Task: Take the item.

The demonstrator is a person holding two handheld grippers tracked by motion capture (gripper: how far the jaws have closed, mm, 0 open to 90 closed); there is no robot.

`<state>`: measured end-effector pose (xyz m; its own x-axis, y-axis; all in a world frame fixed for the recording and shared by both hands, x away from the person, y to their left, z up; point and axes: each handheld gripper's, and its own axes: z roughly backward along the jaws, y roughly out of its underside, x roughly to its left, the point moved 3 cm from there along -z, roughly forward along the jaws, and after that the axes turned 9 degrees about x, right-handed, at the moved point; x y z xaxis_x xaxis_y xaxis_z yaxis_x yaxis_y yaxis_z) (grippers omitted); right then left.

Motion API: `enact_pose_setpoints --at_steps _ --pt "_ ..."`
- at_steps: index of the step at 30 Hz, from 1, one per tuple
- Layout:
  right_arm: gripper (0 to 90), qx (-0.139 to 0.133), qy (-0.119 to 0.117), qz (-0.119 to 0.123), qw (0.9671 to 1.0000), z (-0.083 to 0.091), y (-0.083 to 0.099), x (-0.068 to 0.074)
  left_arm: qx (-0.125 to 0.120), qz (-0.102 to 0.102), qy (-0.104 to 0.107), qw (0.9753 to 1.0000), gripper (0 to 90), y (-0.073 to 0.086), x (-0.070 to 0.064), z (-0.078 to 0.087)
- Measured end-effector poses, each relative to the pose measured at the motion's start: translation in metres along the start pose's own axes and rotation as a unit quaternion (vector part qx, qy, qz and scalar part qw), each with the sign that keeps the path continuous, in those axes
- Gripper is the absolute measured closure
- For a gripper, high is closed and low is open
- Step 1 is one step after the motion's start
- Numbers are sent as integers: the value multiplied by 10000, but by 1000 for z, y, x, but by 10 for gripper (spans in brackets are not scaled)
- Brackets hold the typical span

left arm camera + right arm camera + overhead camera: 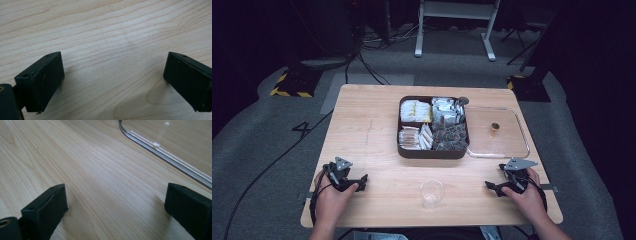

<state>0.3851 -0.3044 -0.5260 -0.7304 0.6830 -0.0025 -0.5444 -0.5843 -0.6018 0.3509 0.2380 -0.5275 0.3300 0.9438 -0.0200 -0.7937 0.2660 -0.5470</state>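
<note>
Pale, grain-streaked wood for the table (pixel 367 140), dark brown for the tray (pixel 432 152), black for the left gripper (pixel 354 184) and right gripper (pixel 497 187), see-through for the cup (pixel 432 192) and lid (pixel 522 145).

- Between my left gripper (pixel 357 184) and my right gripper (pixel 493 187), one clear plastic cup (pixel 432 193) stands on the near table (pixel 362 135) strip; bare wood lies on either side of it.
- Ahead of the cup, the dark divided tray (pixel 433 152) blocks the middle.
- The clear lid (pixel 497 131) lies flat just right of the tray, ahead of my right gripper.
- The table's left half is open wood.
</note>
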Motion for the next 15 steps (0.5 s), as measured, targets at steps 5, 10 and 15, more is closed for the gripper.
enact_pose_setpoints --at_steps 5,10,15 --pt "47 -4 42 -50 10000 1 1 2 -55 -21 -19 10000 290 -2 -3 8" --pt "47 -3 37 -50 10000 0 1 1 -4 106 105 9999 359 -4 -11 15" --pt "48 0 25 -33 10000 0 1 1 11 43 196 9998 352 -7 -21 19"
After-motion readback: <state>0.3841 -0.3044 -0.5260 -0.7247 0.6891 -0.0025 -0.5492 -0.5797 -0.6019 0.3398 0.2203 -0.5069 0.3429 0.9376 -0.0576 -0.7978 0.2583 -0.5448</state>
